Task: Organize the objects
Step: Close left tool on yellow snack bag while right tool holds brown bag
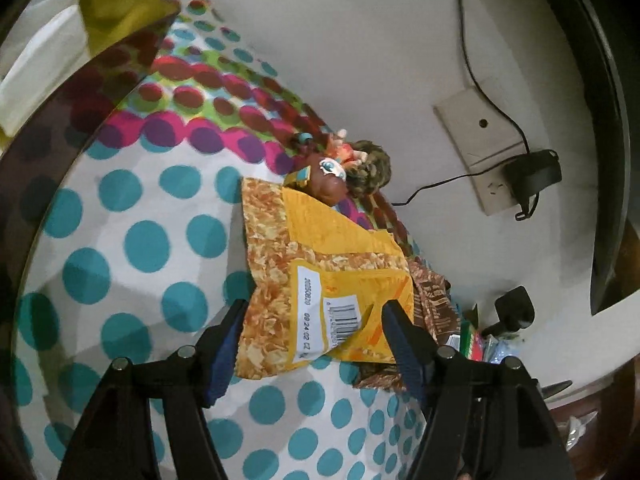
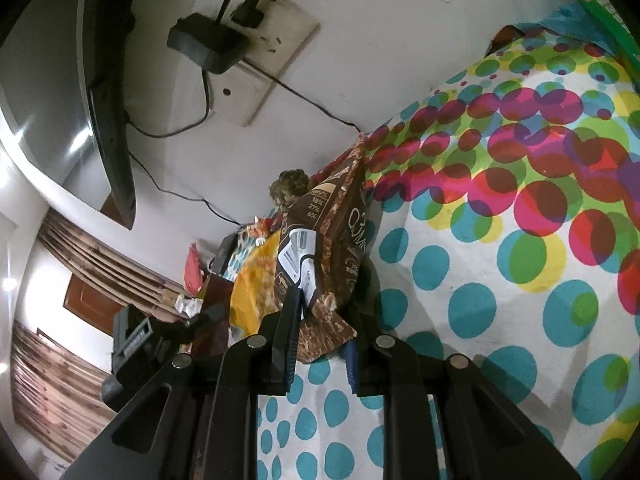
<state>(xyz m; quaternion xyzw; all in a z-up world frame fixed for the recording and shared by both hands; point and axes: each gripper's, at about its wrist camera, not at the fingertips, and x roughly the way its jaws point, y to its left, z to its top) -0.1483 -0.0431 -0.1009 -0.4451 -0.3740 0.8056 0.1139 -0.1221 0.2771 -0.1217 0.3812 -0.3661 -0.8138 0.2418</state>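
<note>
1. Nearest the lens in the left wrist view: left gripper, black arms with blue-padded fingers spread wide, one on each side of the near end of a yellow snack bag and not pressing it.
2. Yellow snack bag lying flat on the bed sheet, barcode label facing up, near end between the spread fingers.
3. Just beyond its far end: a small doll with a painted eye and curly hair, lying against the wall at the edge of the bed.
4. Under the yellow bag's right edge: a brown snack bag, partly covered.
5. Nearest the lens in the right wrist view: right gripper, fingers drawn narrow and pinching the lower corner of the brown snack bag.
6. Brown bag standing upright in that grip, its crimped bottom edge between the fingers, white label facing the camera; whether the bottom touches the sheet cannot be told.
7. Beside it to the left, the yellow bag, with the doll's curly head showing behind.
8. Around these: polka-dot bed sheet in teal, pink, green and yellow.
9. On the wall: a switch plate with a black adapter plugged in and a cable trailing down.
</note>
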